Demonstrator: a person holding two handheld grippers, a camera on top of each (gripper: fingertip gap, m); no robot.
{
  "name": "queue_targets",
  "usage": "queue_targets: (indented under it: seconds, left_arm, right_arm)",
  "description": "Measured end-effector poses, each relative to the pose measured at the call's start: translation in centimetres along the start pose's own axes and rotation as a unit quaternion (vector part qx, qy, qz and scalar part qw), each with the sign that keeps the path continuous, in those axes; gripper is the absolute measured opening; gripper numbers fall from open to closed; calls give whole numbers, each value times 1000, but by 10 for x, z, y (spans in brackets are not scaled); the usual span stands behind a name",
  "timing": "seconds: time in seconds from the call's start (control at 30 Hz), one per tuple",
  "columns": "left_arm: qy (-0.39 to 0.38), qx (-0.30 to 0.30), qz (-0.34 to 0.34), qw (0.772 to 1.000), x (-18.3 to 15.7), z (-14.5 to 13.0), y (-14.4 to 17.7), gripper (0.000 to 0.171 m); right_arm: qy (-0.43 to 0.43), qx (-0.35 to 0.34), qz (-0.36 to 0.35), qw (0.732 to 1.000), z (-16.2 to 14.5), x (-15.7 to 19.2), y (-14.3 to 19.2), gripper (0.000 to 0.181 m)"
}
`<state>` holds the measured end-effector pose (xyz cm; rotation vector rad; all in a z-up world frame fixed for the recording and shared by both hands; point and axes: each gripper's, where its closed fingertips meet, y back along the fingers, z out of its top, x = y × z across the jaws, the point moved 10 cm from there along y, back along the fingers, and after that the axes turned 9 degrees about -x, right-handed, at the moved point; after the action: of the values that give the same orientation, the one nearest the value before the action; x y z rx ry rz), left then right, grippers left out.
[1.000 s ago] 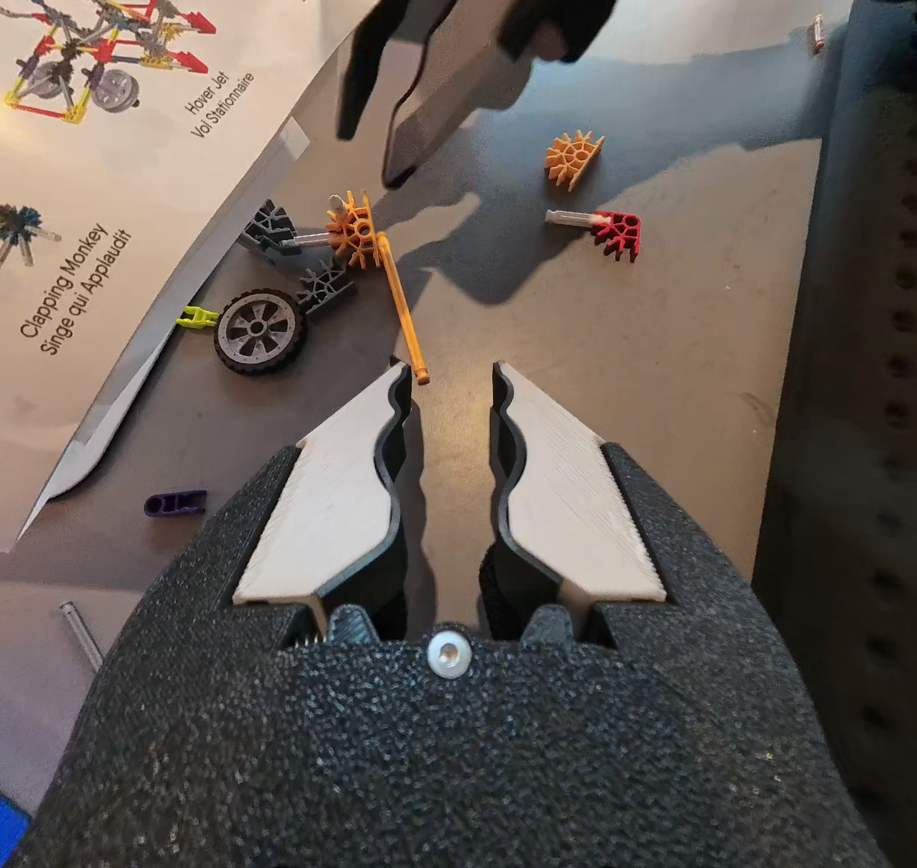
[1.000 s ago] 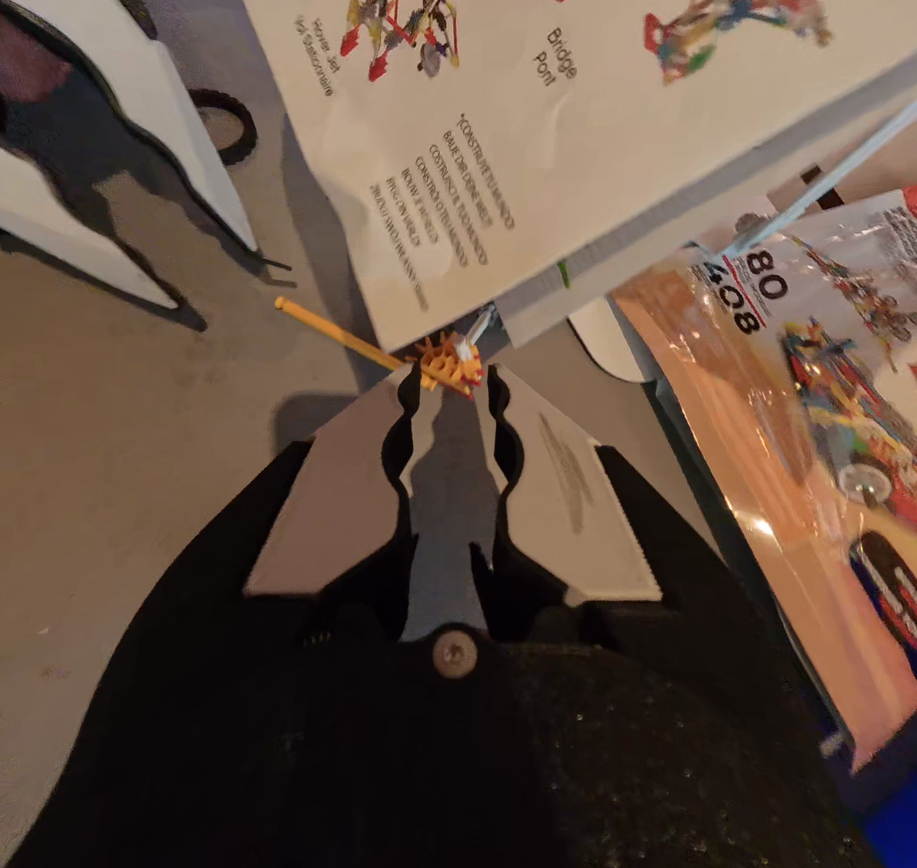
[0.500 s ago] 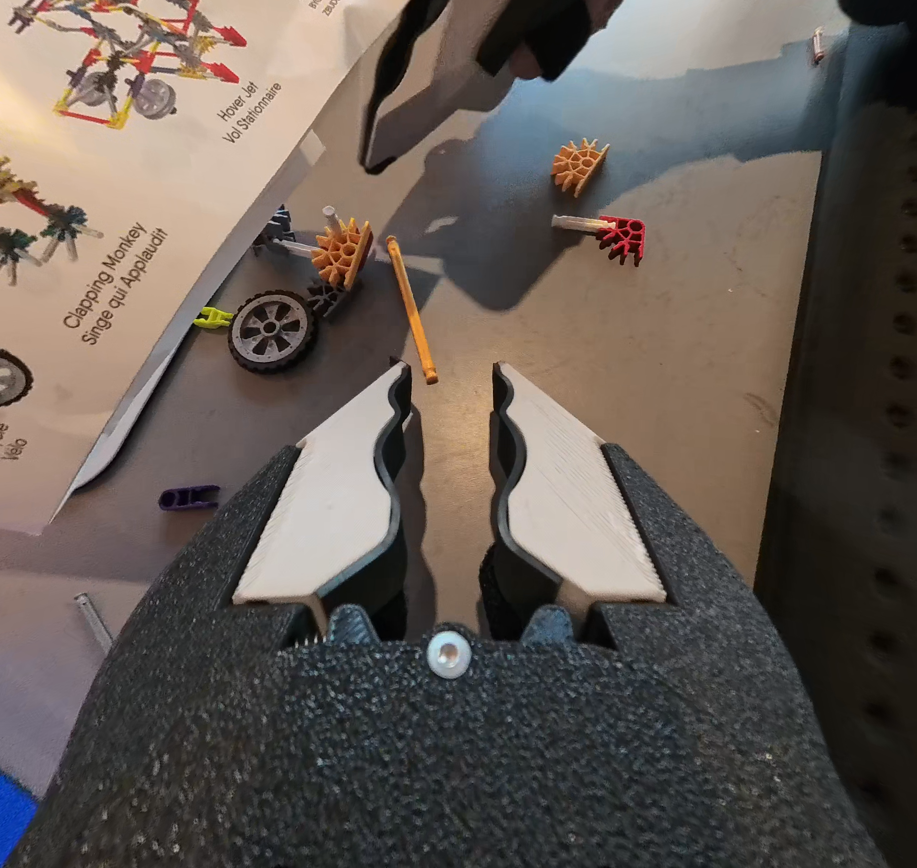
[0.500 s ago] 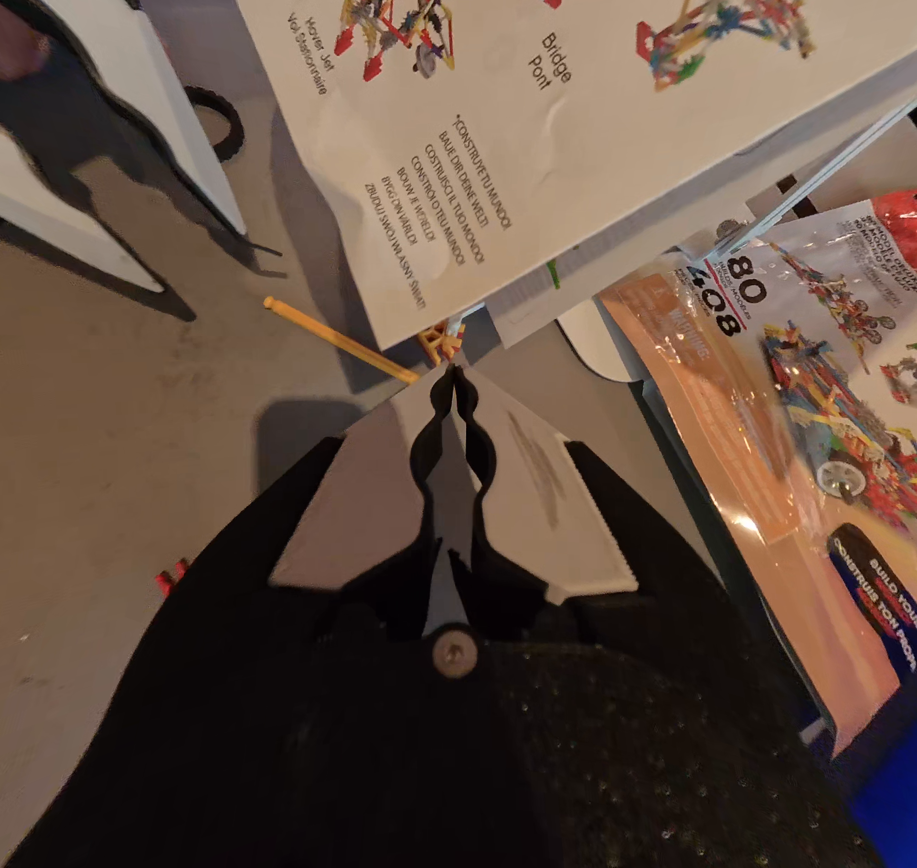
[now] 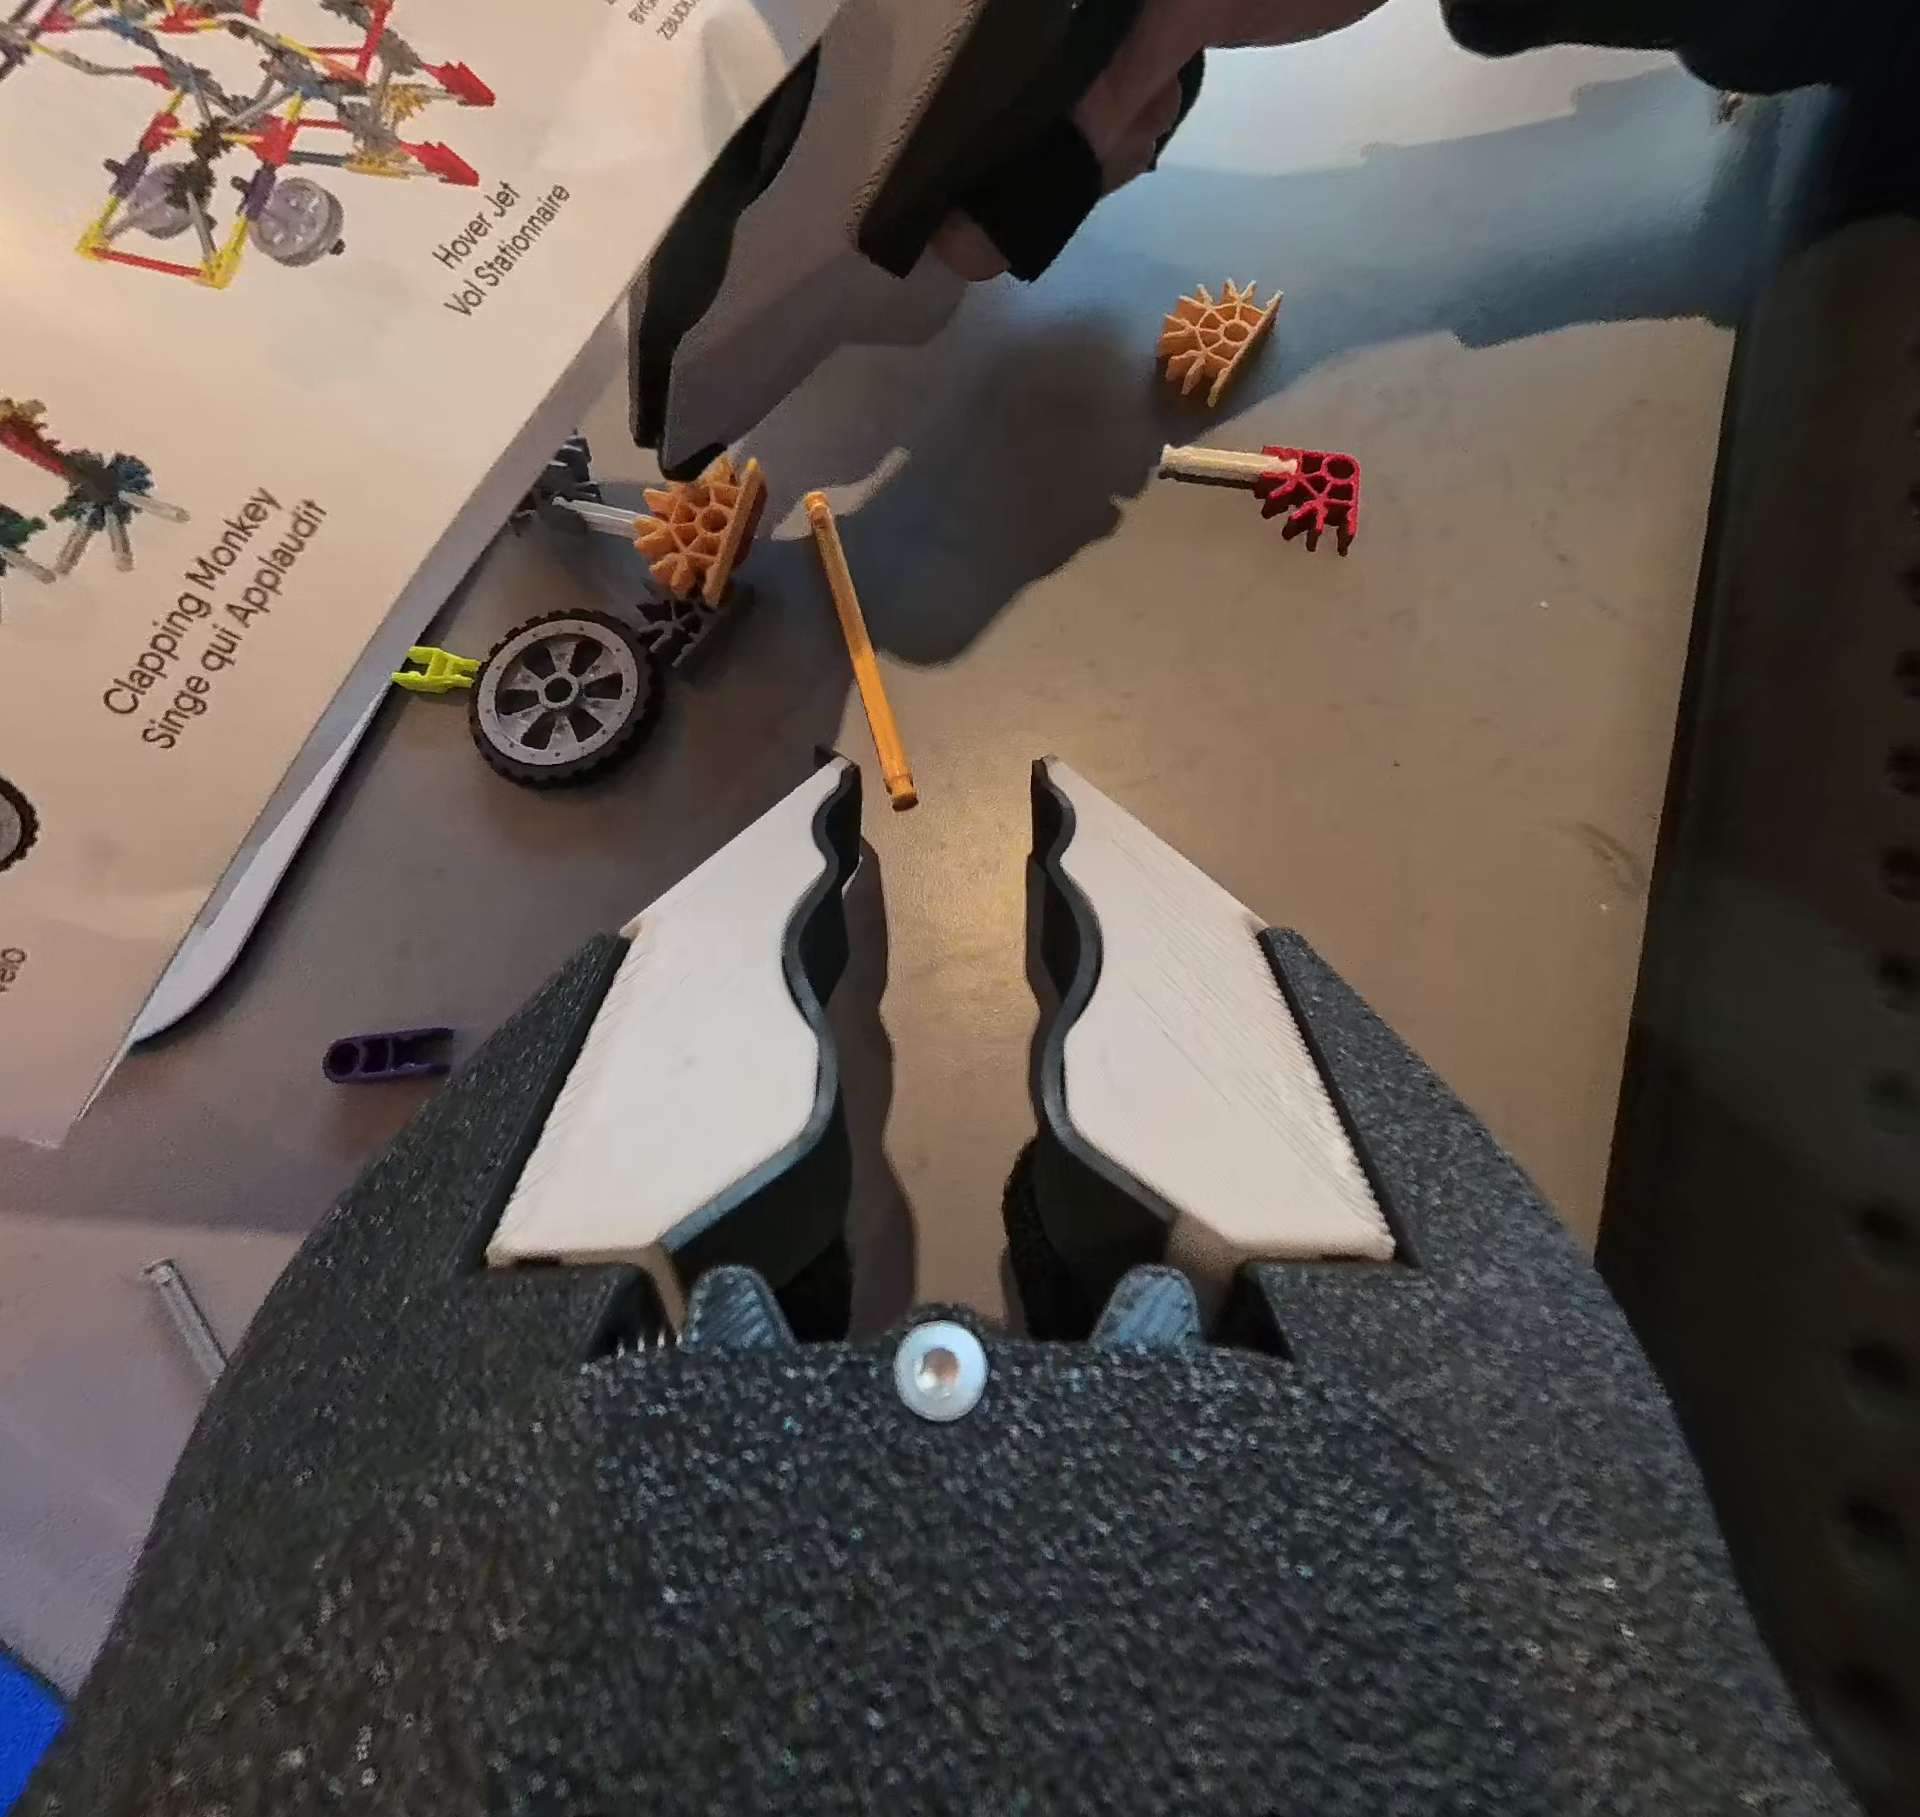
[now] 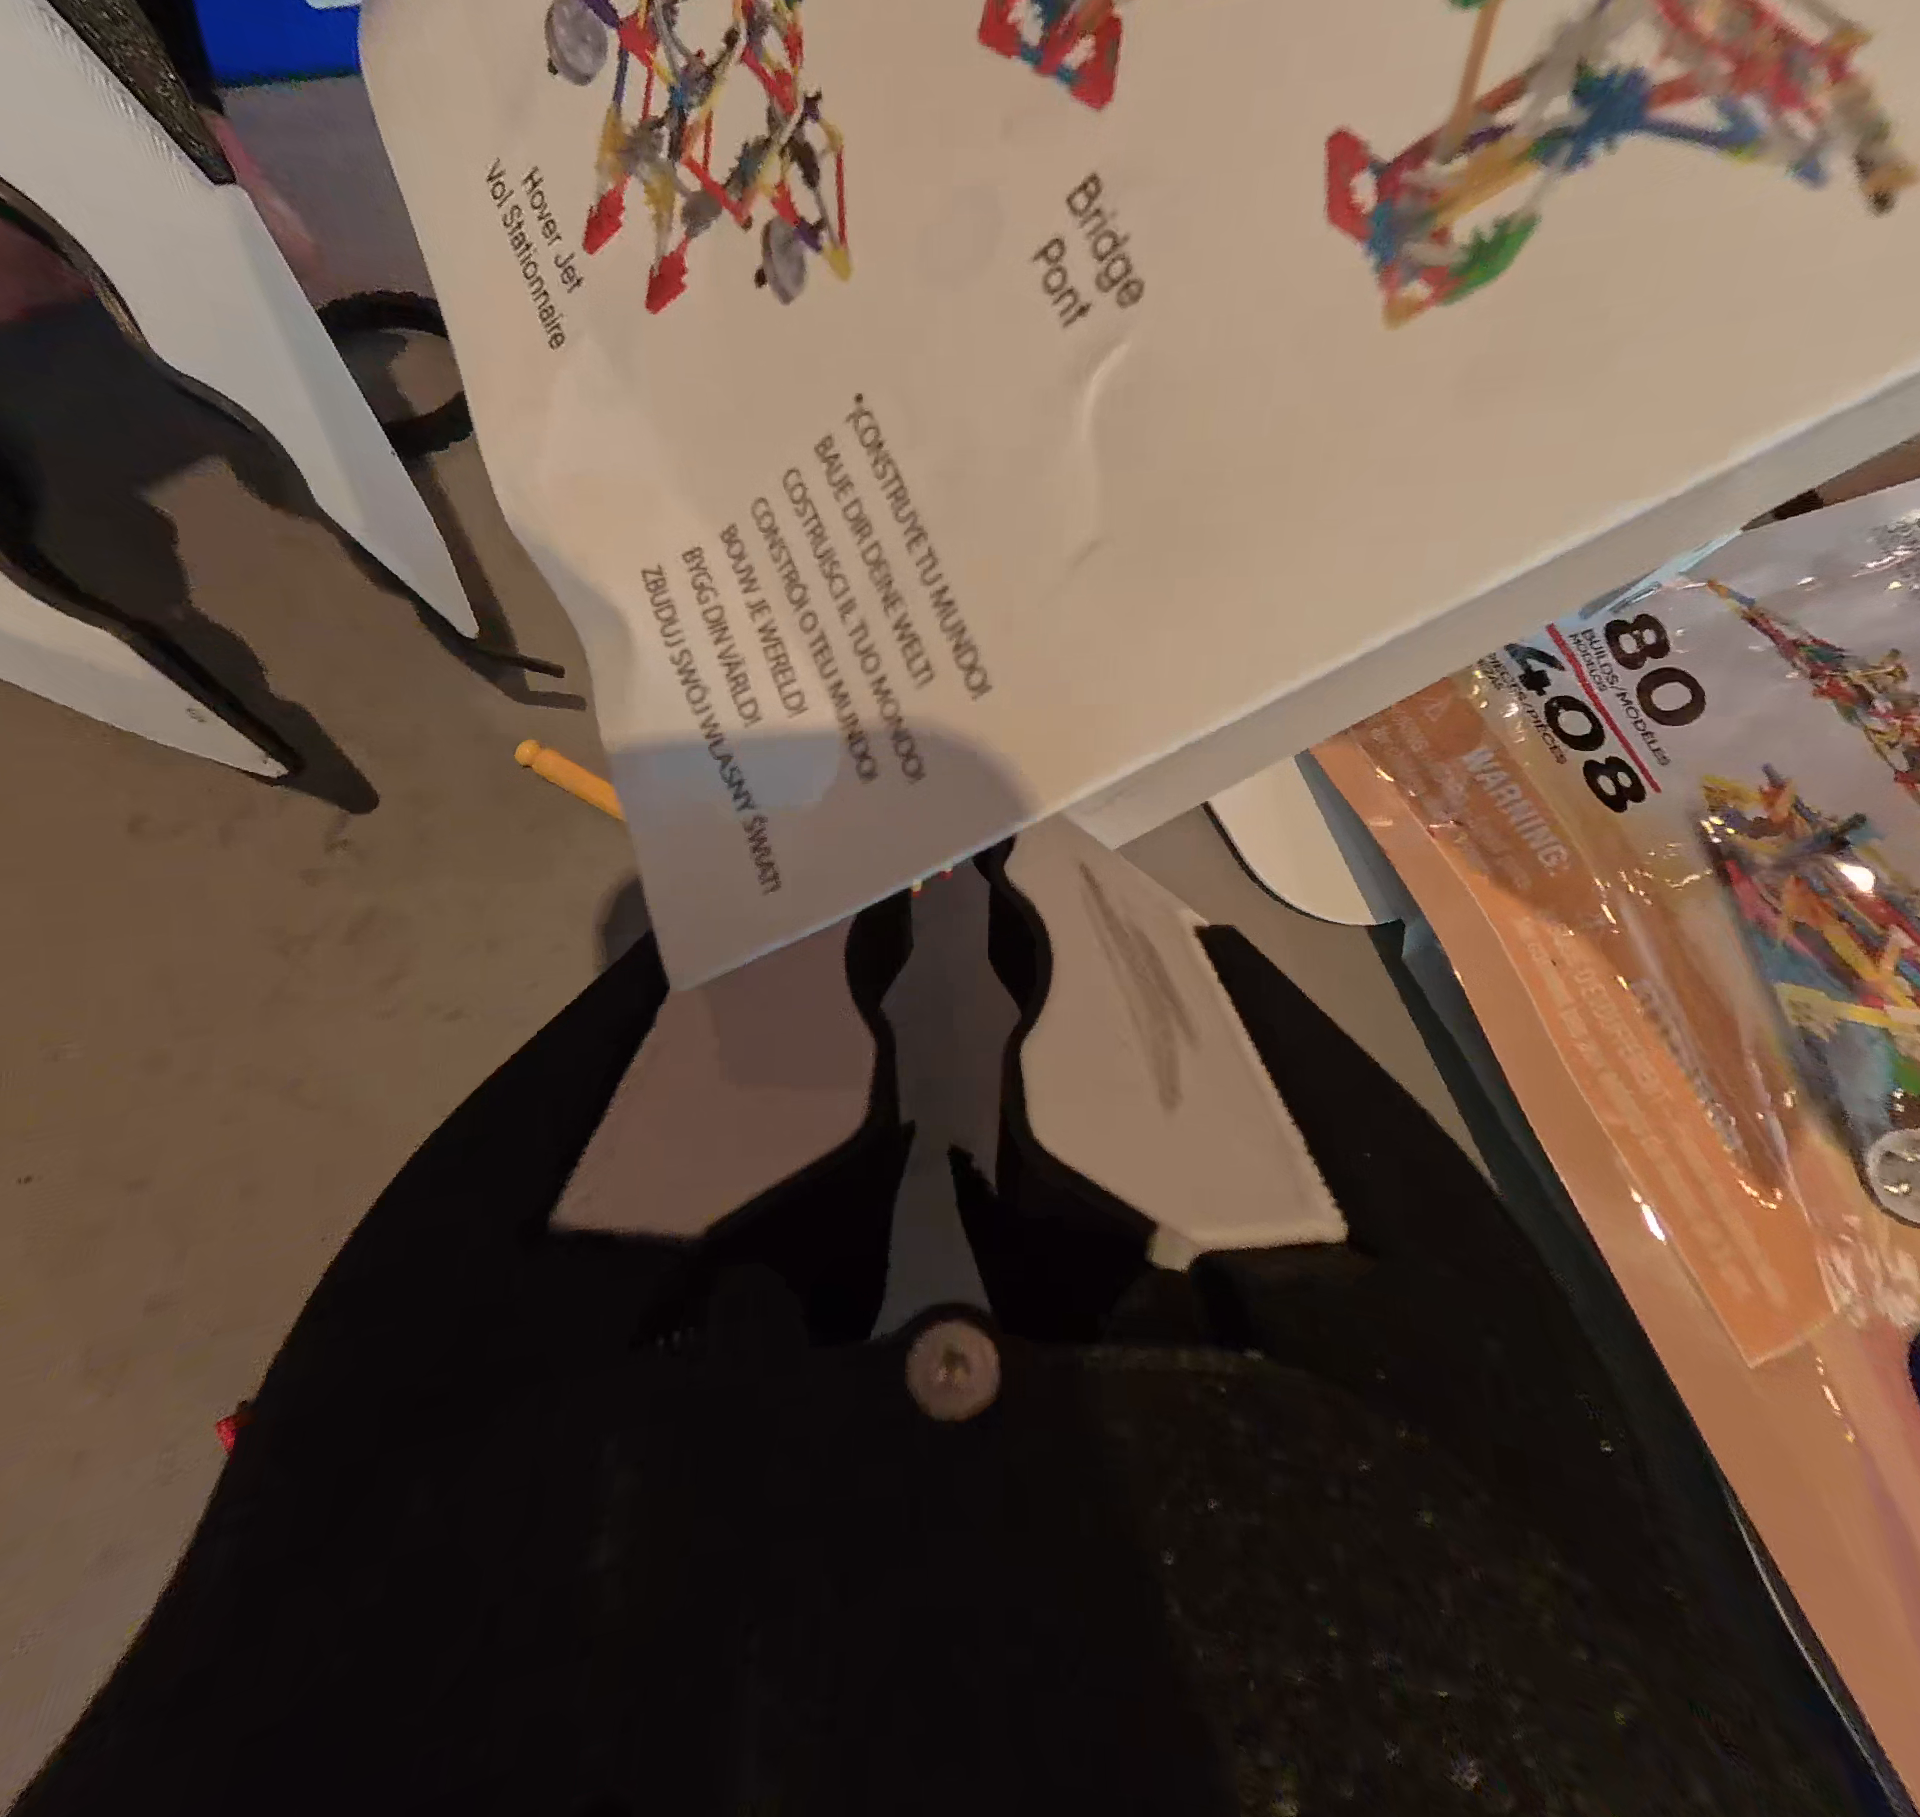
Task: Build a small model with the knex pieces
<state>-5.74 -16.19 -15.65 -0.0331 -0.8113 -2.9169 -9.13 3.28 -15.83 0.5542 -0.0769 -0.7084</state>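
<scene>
The left gripper (image 5: 945,780) hangs released over the tabletop (image 5: 1299,780), an orange rod (image 5: 858,647) just ahead. The right gripper (image 5: 681,458), tips nearly together, touches an orange connector (image 5: 698,533) beside the printed instruction sheet (image 5: 260,365); its grasp is unclear.

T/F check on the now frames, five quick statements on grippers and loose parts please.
1. The left gripper is open and empty. True.
2. The orange rod is clamped between the left gripper's fingers. False: it lies on the table, its near end just ahead of the fingertips.
3. The right gripper has its tips at the orange connector by the booklet. True.
4. The red connector has a pale rod stuck into it. True.
5. The grey wheel sits on top of the booklet. False: it lies on the table beside the booklet's edge.
</scene>
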Motion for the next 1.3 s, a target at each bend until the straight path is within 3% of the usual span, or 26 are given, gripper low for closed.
queue_targets:
  seconds: [0.37,0.57,0.8,1.07,1.3]
  left_arm:
    - [0,0,6,1000,1,0,3,31]
    - [-1,-6,6,1000,1,1,5,31]
    - [-21,-20,-25,999,-7,4,3,35]
    - [-72,-18,-58,996,-22,7,-5,36]
    - [-78,3,-45,996,-15,5,-12,36]
  right_arm:
    - [-10,-9,-5,1000,3,21,38,5]
    - [-11,-27,30,999,-4,65,62,5]
    - [-6,-9,71,997,-14,105,56,5]
    - [-33,-23,48,998,-15,82,83,20]
    - [-32,31,9,999,-33,57,107,33]
